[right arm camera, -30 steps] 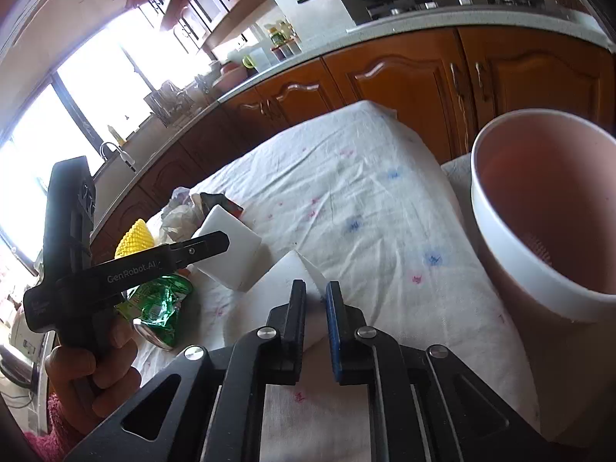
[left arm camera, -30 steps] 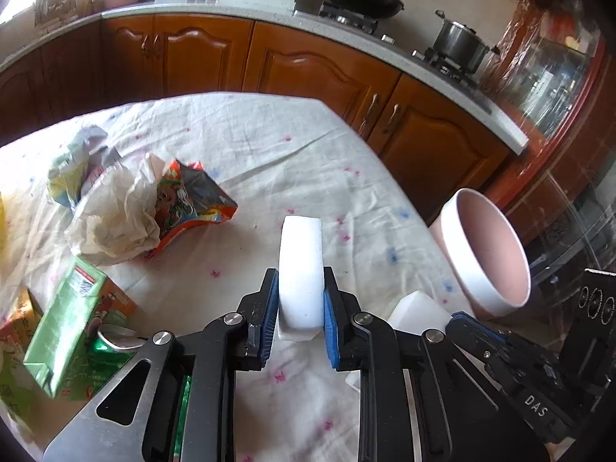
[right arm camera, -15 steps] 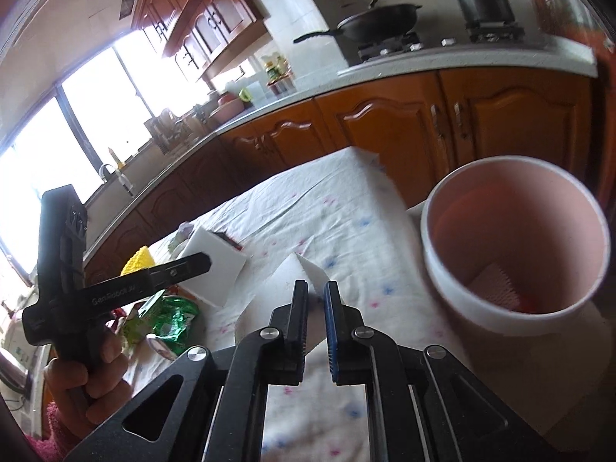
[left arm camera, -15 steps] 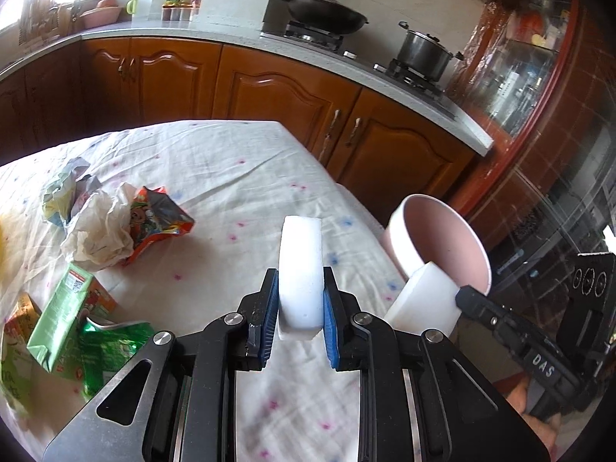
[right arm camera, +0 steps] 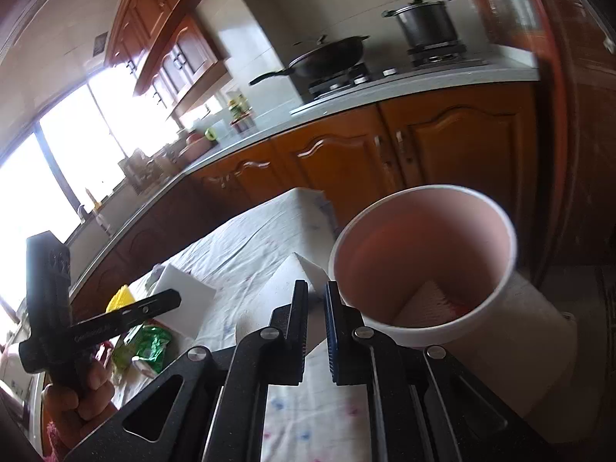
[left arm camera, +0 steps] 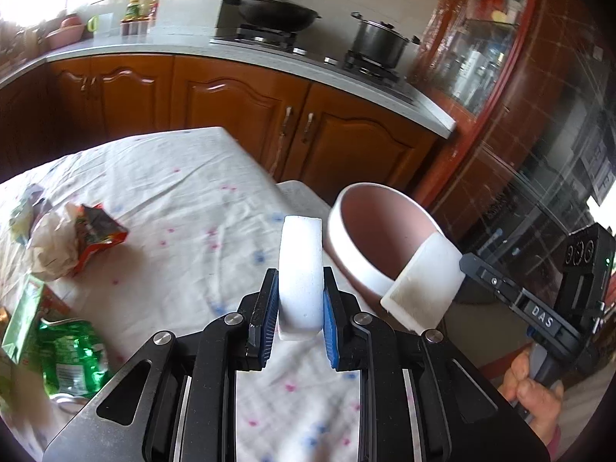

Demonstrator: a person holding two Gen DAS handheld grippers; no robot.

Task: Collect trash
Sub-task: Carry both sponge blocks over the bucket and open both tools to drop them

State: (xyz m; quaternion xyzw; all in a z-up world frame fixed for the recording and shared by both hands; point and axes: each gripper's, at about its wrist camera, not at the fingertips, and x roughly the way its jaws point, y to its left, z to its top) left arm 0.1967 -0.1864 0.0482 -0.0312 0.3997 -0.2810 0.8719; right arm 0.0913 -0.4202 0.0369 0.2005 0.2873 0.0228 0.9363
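Note:
My left gripper (left arm camera: 299, 300) is shut on a white foam block (left arm camera: 300, 265), held upright above the table's right edge. My right gripper (right arm camera: 316, 292) is shut on a second white foam block (right arm camera: 285, 285), seen in the left wrist view (left arm camera: 423, 288) beside the rim of the pink bin (left arm camera: 385, 238). The bin (right arm camera: 423, 254) stands just off the table edge and holds a white paper (right arm camera: 427, 304) at its bottom. The left gripper's block also shows in the right wrist view (right arm camera: 184, 300).
On the white tablecloth (left arm camera: 173, 200) lie a red snack bag with crumpled paper (left arm camera: 73, 238), a green wrapper (left arm camera: 69, 350) and a green carton (left arm camera: 23, 315). Wooden cabinets (left arm camera: 231, 107) and a stove with pan and pot stand behind.
Both grippers have risen and moved right toward the bin with their foam blocks. The right gripper's block now sits at the bin's rim.

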